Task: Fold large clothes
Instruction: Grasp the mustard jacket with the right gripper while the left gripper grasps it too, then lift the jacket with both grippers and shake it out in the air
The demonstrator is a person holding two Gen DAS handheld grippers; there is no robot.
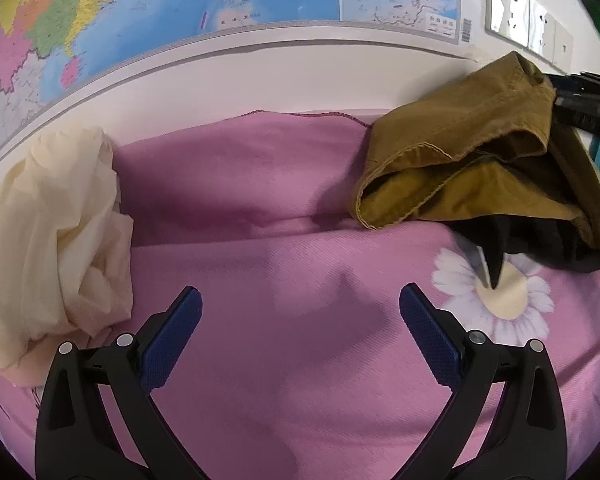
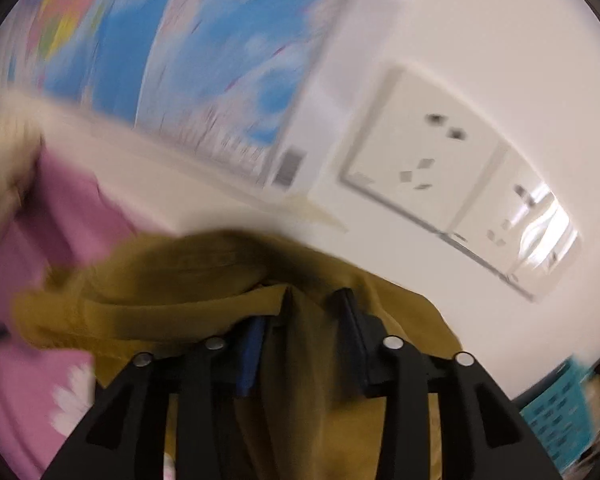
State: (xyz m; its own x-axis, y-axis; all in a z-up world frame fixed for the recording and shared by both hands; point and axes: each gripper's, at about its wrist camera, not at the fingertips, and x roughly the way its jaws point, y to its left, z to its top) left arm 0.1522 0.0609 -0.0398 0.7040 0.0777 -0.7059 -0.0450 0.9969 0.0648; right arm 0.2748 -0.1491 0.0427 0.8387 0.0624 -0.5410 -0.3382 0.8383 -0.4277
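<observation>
Setting: a bed covered in a pink daisy-print sheet (image 1: 284, 360), pushed against a white wall carrying a map (image 1: 140, 8) and a row of sockets (image 2: 428, 172).

Right gripper (image 2: 300, 320): its jaws are pinching a fold of the mustard-brown garment (image 1: 452, 152), standing close together with cloth bunched between them. The right wrist view is smearing with motion blur, so how deep the bite goes is not readable. In the left wrist view the garment is hanging from that grip as a crumpled bundle, its lower edge touching the sheet at the bed's right side, with something dark showing beneath it.

Left gripper (image 1: 300, 312): hovering over bare sheet with its jaws spread wide, holding nothing. A cream garment (image 1: 56, 240) is lying heaped at the left, well apart from the brown one.

Judgement: the step appears to be lifting the brown piece out to spread it flat. To do it well:
- raise it until the hem is clearing the sheet
- bring the left gripper to a second edge or corner
- draw the two apart so the cloth opens before laying it mid-bed, clear of the cream heap
</observation>
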